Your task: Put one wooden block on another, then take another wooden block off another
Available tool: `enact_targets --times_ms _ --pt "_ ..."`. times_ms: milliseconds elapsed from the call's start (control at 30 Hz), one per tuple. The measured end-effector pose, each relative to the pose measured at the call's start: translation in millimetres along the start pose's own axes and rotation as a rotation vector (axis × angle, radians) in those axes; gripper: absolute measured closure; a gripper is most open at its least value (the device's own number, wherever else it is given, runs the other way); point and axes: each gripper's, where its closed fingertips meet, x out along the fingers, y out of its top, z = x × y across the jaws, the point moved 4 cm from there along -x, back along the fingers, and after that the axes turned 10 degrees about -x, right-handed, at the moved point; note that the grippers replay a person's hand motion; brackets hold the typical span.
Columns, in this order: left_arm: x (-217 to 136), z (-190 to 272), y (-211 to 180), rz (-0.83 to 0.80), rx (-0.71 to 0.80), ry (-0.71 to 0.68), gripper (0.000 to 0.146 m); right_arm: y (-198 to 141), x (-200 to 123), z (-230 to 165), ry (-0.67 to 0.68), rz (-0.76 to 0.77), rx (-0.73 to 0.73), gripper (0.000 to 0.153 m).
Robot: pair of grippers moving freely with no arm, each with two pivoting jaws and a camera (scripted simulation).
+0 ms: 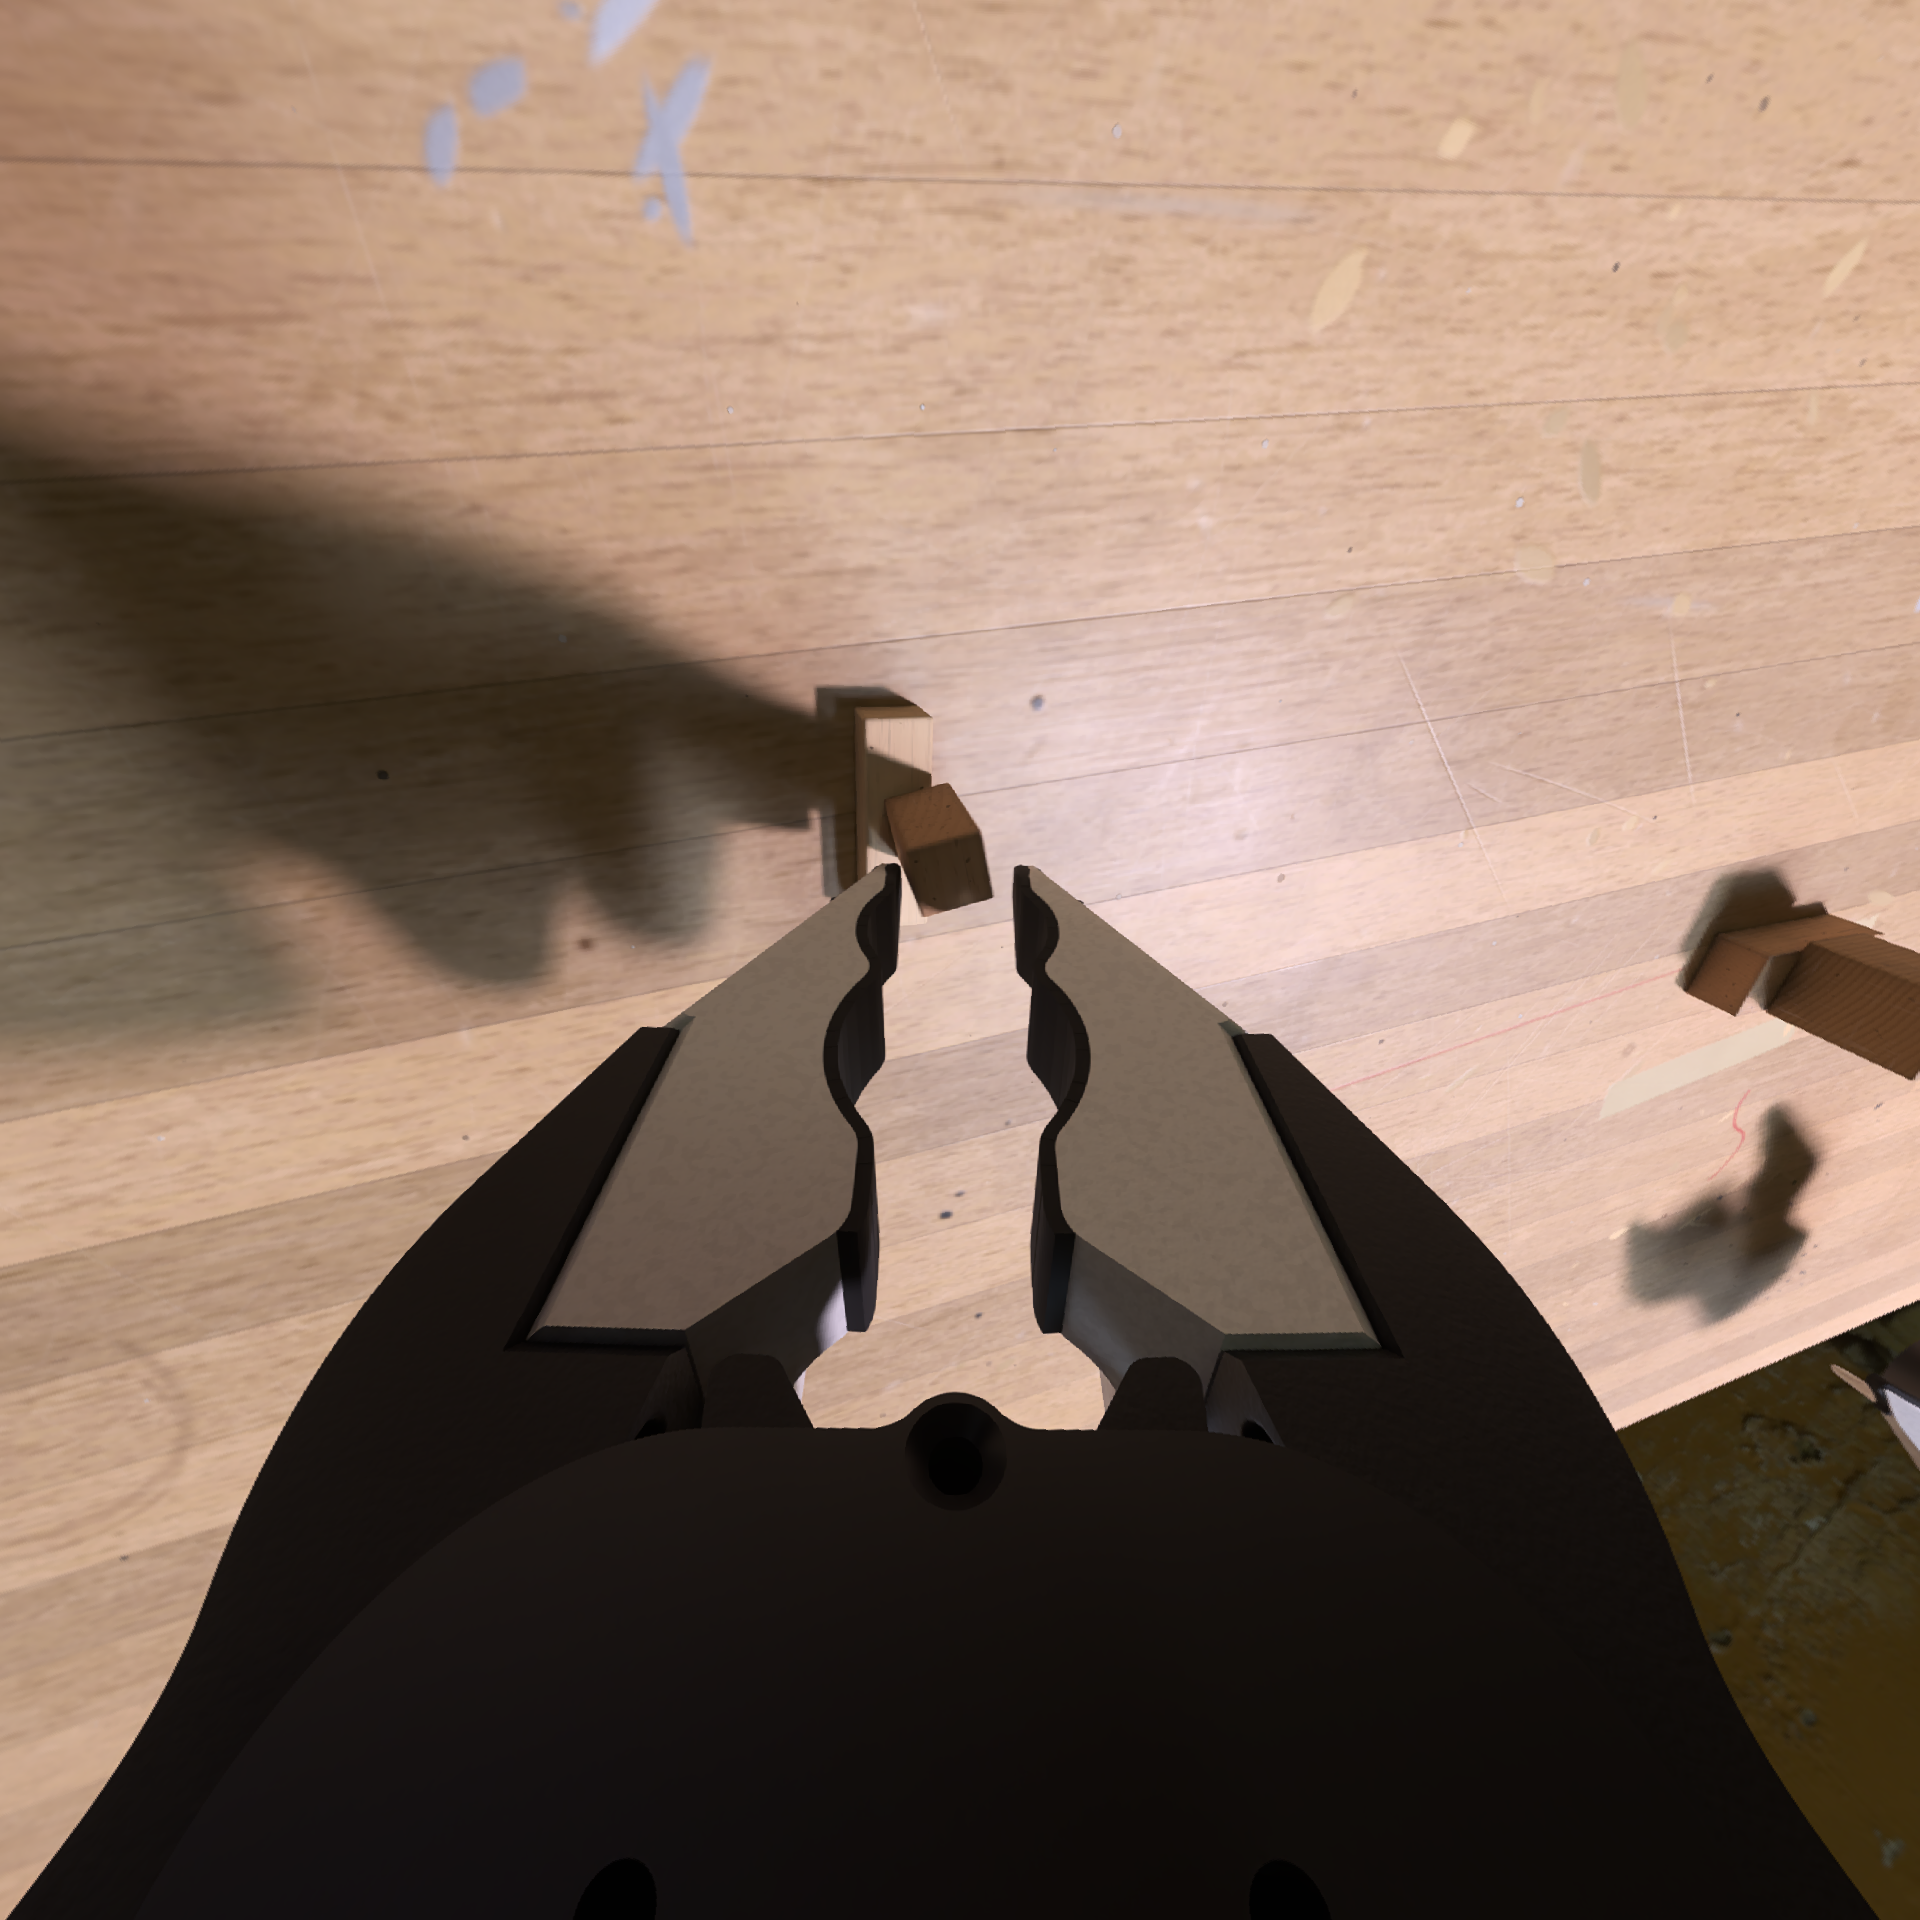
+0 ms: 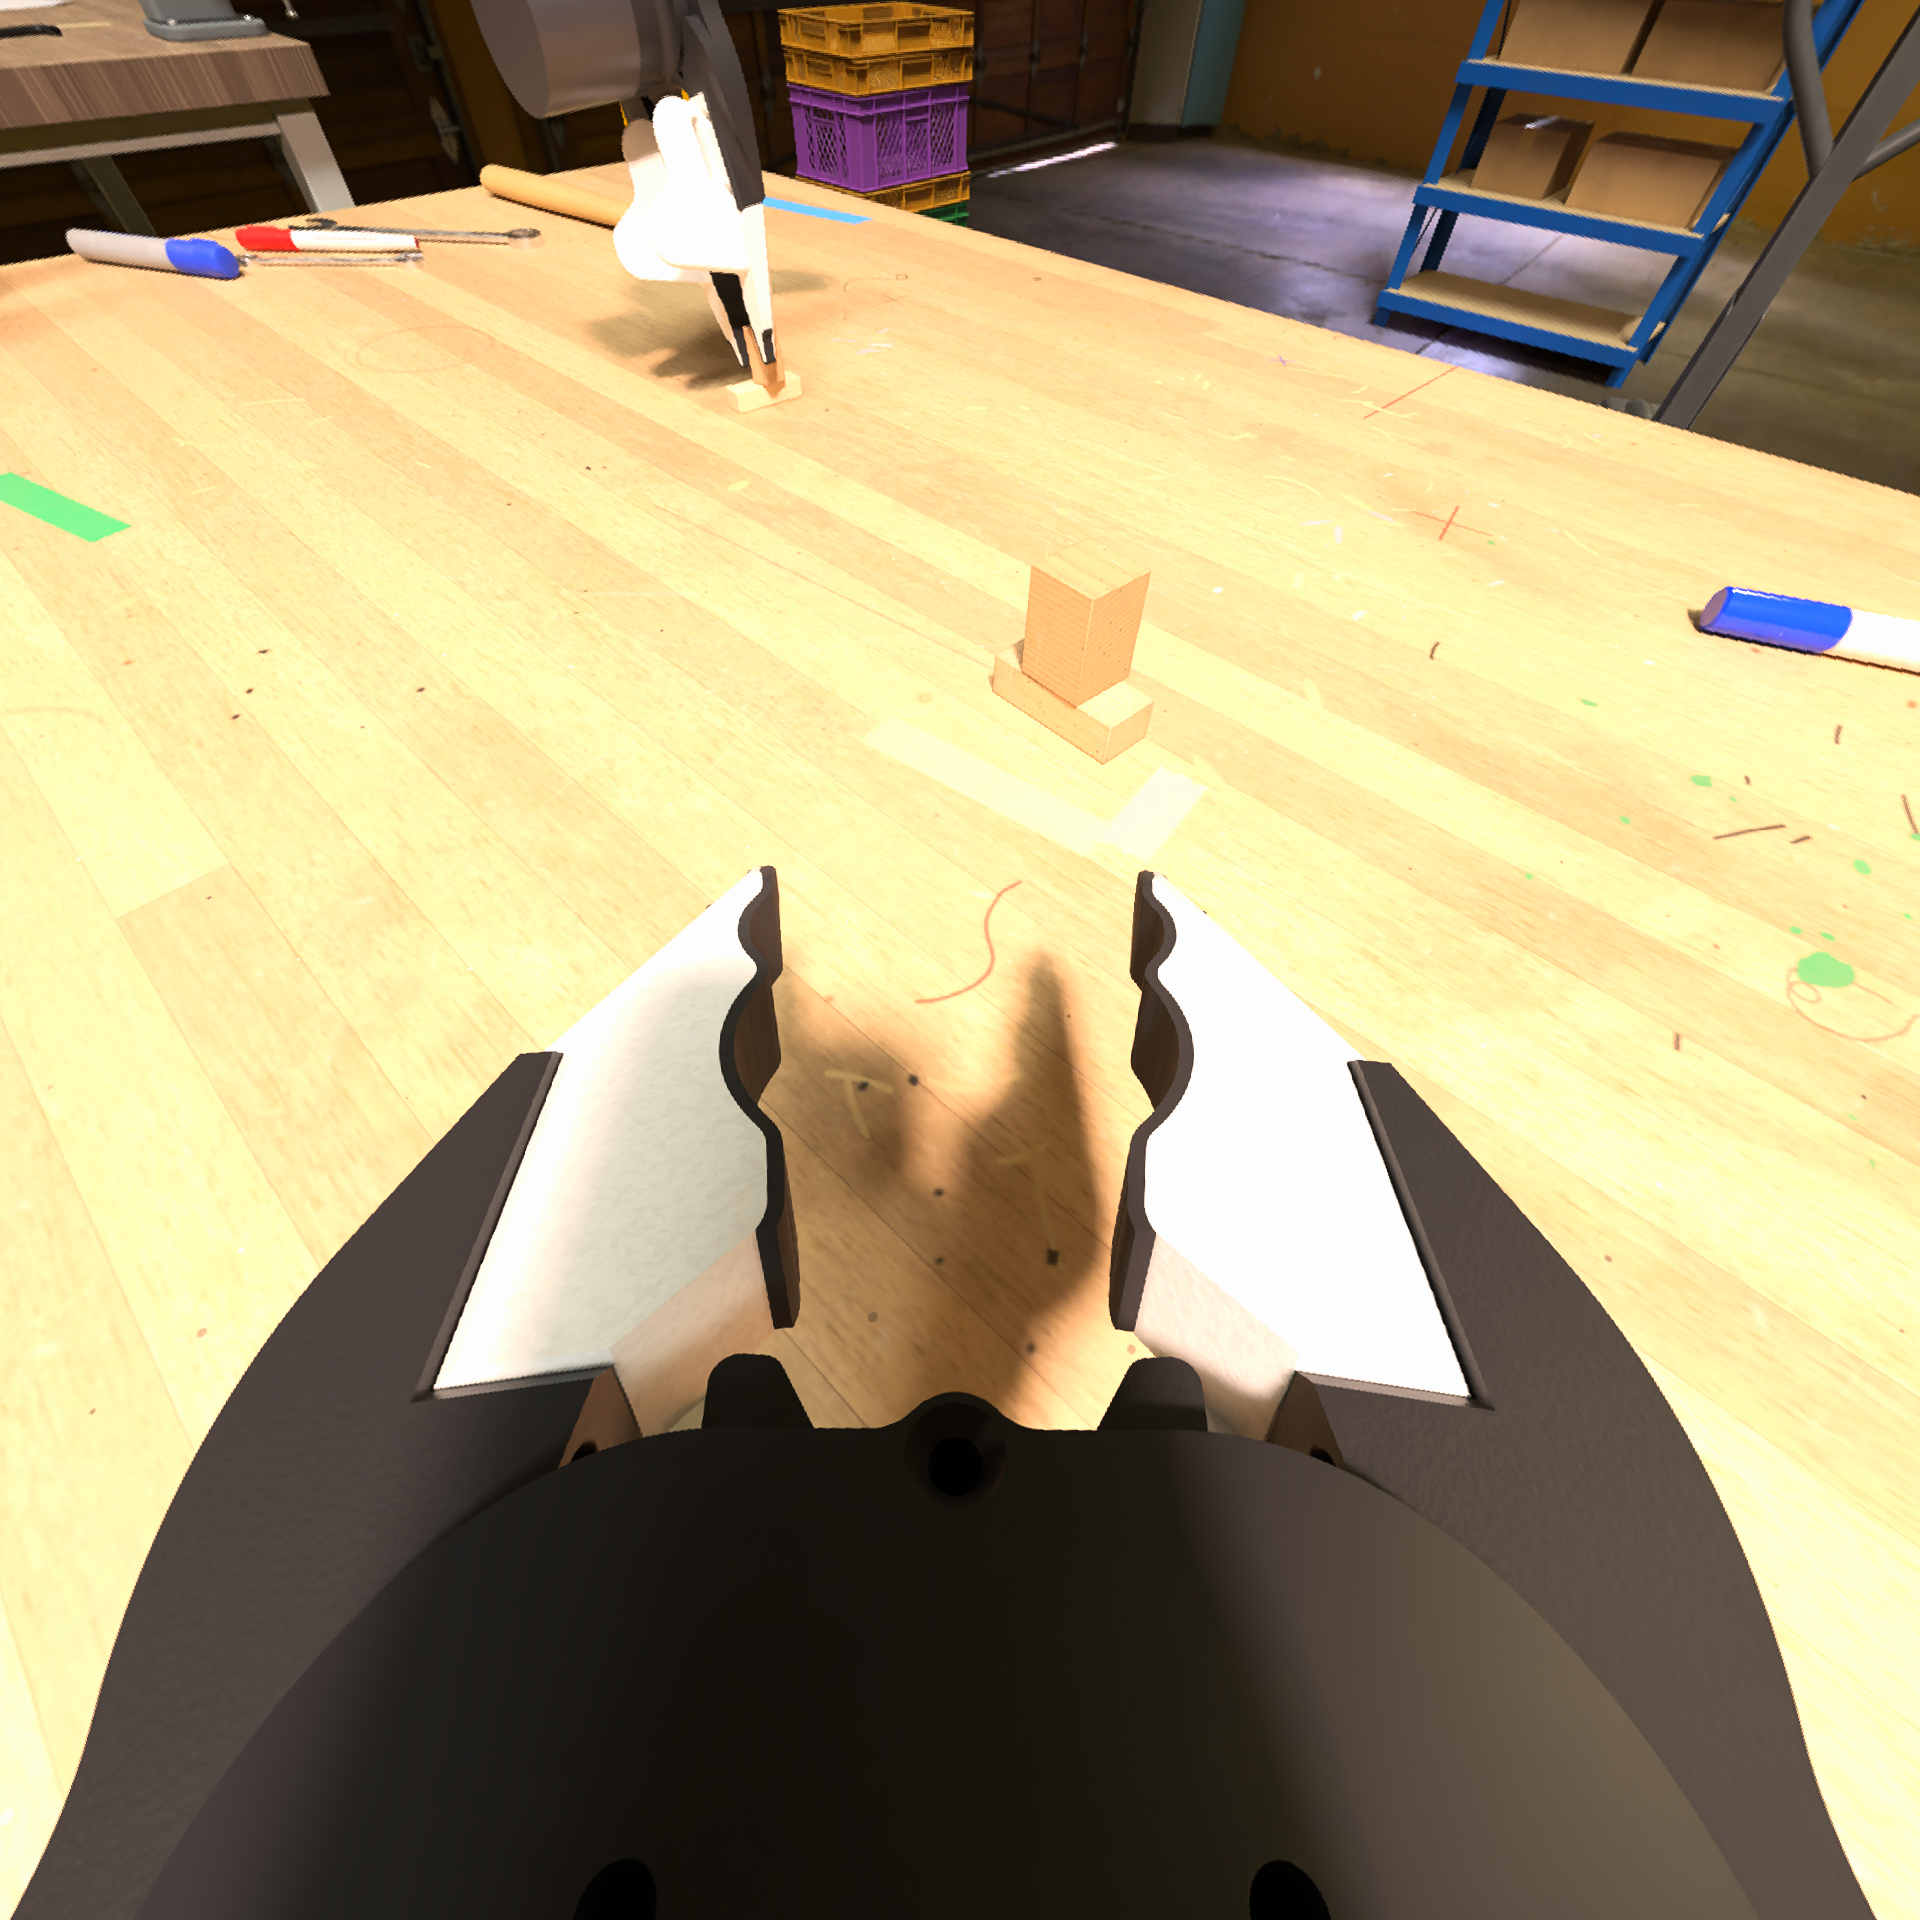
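Your small brown block (image 1: 935, 860) sits right at the tips of your left gripper (image 1: 954, 875), resting on the pale flat block (image 1: 891, 750) beneath it; the fingers stand a narrow gap apart, and from the left wrist view the block lies just past them rather than pinched. Seen from the right wrist view, that same left gripper (image 2: 756, 348) points down onto the pair, with the brown block (image 2: 767, 376) at its tips on the pale block (image 2: 750, 395); whether the tips touch it you cannot tell from there.

Nearer your right gripper (image 2: 956, 875), a second stack stands: a tall orange-brown block (image 2: 1081, 636) upright on a flat base block (image 2: 1091, 719). Your right gripper hangs spread wide with nothing between its fingers, well short of that stack, and the bench (image 2: 520, 727) between them is bare apart from scuffs and paint flecks.

No readable writing shows anywhere. Around the edges you have a blue-capped marker (image 2: 1808, 629) to the right, another blue-capped marker (image 2: 156, 252) and a red-capped marker (image 2: 322, 240) far left beside a wrench (image 2: 436, 233), a green tape strip (image 2: 62, 507), stacked crates (image 2: 878, 104) and blue shelving (image 2: 1600, 197) behind
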Motion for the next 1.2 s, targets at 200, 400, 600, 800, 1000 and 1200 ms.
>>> enact_targets --times_ms 200,400,600,800,1000,1200 --pt "-18 -2 -2 0.117 0.054 -0.093 0.132 13 3 -1 -0.002 0.030 0.010 0.084" --pt "-69 17 -19 0.366 0.141 -0.399 0.132 44 19 -11 0.029 0.069 -0.028 0.084" --pt "-113 59 -63 0.634 0.119 -0.739 0.132 98 50 -22 -0.006 0.130 -0.085 0.084" --pt "-117 130 -120 0.745 0.065 -1.104 0.132 161 96 -30 -0.098 0.187 -0.140 0.081" --pt "-102 179 -166 0.741 0.012 -1.283 0.132 187 114 -25 -0.115 0.142 -0.201 0.072" --pt "-91 201 -188 0.731 0.011 -1.325 0.132 179 116 -22 -0.136 0.052 -0.302 0.076"
